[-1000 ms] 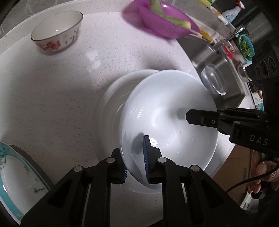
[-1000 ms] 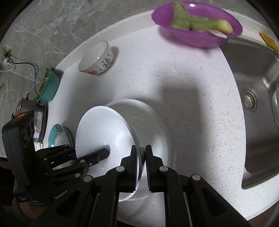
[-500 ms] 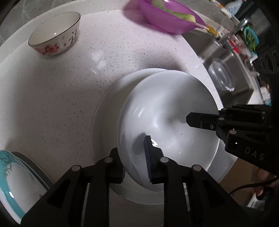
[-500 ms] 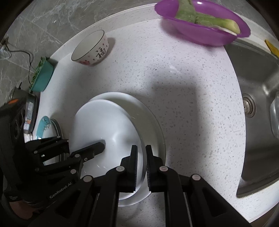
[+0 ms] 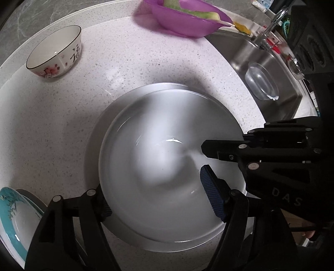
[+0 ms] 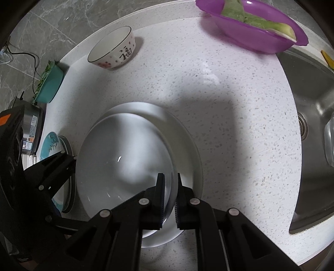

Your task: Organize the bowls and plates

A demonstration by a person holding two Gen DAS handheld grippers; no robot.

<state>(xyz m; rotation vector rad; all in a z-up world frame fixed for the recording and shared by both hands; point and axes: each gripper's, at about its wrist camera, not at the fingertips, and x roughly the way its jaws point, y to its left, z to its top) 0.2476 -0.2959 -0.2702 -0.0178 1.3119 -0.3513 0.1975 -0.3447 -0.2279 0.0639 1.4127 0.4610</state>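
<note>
A white bowl [image 5: 162, 166] rests inside a larger white plate [image 5: 94, 150] on the speckled counter; both also show in the right wrist view, bowl [image 6: 125, 156] and plate [image 6: 187, 150]. My left gripper [image 5: 154, 200] is open, its fingers spread wide around the bowl's near rim. My right gripper [image 6: 169, 187] is shut on the bowl's rim, one finger inside and one outside. A small floral bowl [image 5: 55, 54] stands at the far left, also seen in the right wrist view [image 6: 112, 50].
A purple bowl of vegetable pieces [image 5: 187, 18] sits at the back beside the steel sink [image 5: 261, 68], which holds a clear glass dish [image 5: 261, 81]. A teal-rimmed plate [image 5: 14, 218] lies at the near left. A green tub [image 6: 50, 85] and a metal pot [image 6: 31, 129] stand left.
The bowl has come down from a tilted hold to sit level in the plate. My left gripper has opened wide off the rim. My right gripper stays shut on it.
</note>
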